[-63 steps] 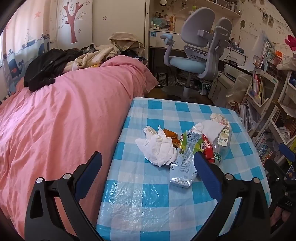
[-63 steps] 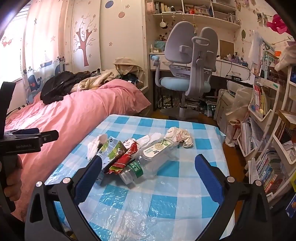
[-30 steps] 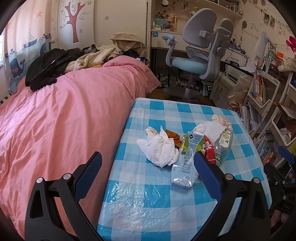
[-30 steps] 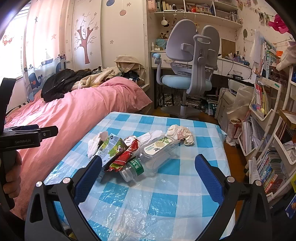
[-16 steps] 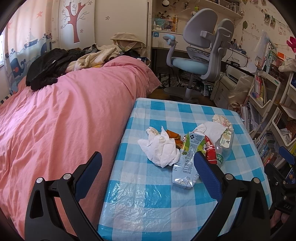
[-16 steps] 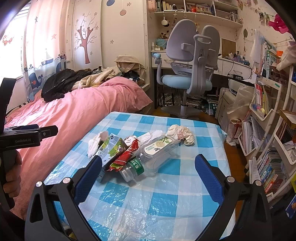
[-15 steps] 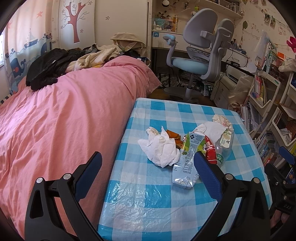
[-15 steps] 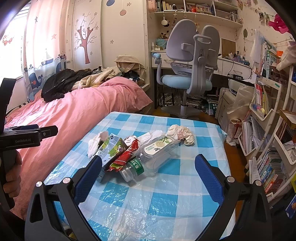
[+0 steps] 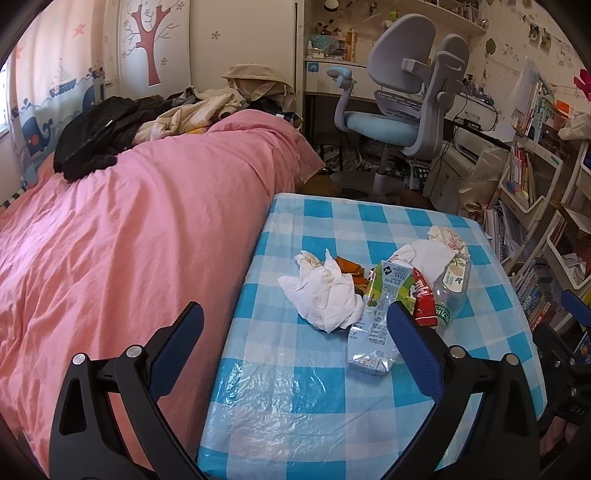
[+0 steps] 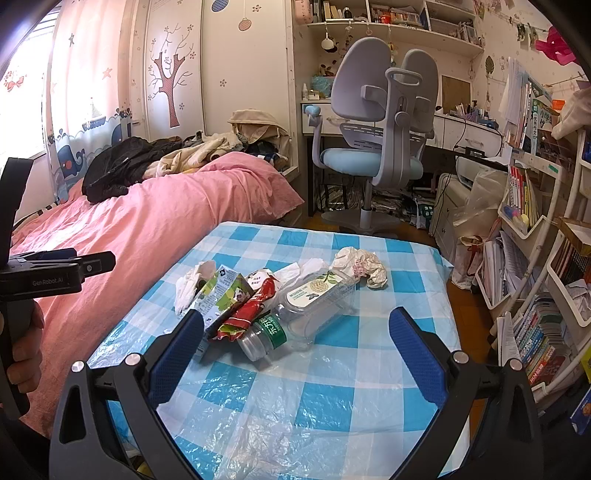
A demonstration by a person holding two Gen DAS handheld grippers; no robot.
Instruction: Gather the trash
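Checked table (image 10: 332, 373), trash pile (image 10: 266, 299), hand-held grippers agape

1. Setting: a child's bedroom in a home.
2. Bed (image 9: 129, 236) with a rumpled pink cover, heaped clothes (image 9: 155, 122) at its far end.
3. Wardrobe doors (image 10: 207, 74) decorated with a tree decal (image 10: 170, 77), small flowers and stars.
4. Curtain (image 10: 88, 103) printed with whales and sailing boats beside a bright window.
5. Grey ergonomic study chair (image 10: 376, 122) with a pale blue seat, drawn up to a white desk (image 10: 461, 129).
6. Wall shelves (image 10: 399, 18) above the desk, carrying books and small ornaments.
7. White tiered racks (image 10: 535, 229) at the right, crammed with children's books and papers.
8. Low bench (image 10: 332, 387) under a blue-and-white checked plastic cloth, standing against the bed.
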